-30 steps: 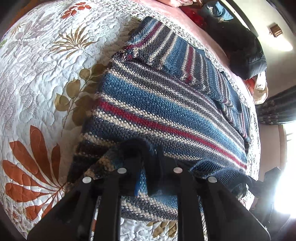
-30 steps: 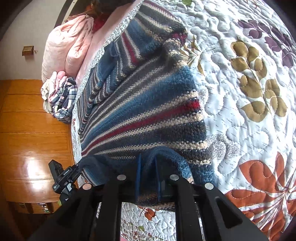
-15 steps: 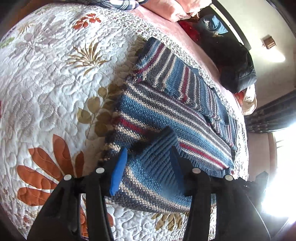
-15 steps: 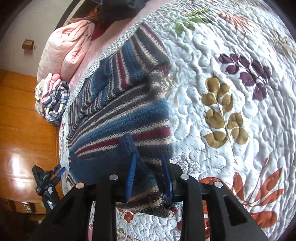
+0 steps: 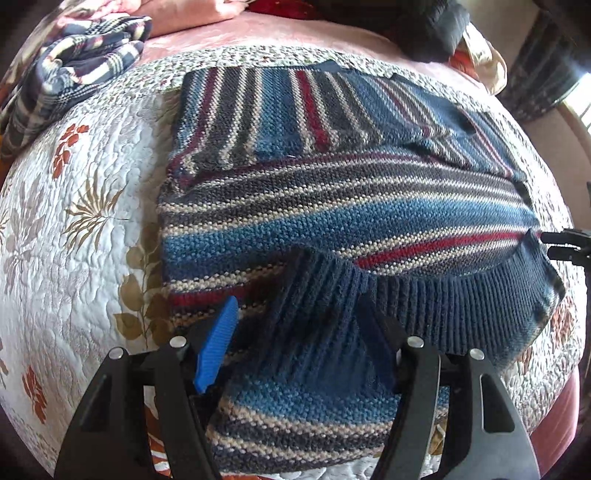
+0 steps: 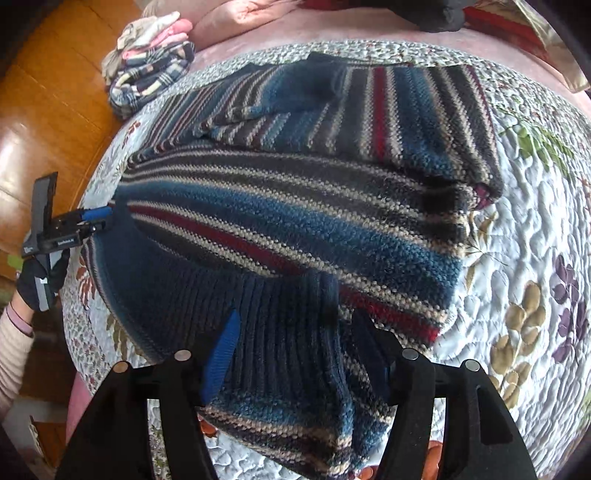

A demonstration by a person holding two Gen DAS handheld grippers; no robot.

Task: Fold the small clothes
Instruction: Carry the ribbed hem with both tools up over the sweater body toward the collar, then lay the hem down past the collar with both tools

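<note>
Knitwear covers the middle of the bed: a striped sweater [image 5: 332, 206] in blue, grey, cream and red lies on the floral quilt [image 5: 74, 229], its sleeves folded across the upper part toward the quilt's far edge and its dark ribbed hem [image 5: 461, 306] turned up over the body near the quilt's near edge. The left gripper [image 5: 299, 332] stands over the near left corner of the sweater with its fingers spread wide, the folded hem lying loose between them, and the blue pad [image 5: 218, 347] is clear of the cloth. The right gripper [image 6: 295, 339] sits over the near right corner, fingers equally wide apart, with ribbed knit between them but not pinched. A plaid garment [image 5: 70, 66] is bunched at the quilt's far left corner. Beyond the far edge, pink bedding [image 6: 236, 22] is heaped.
</note>
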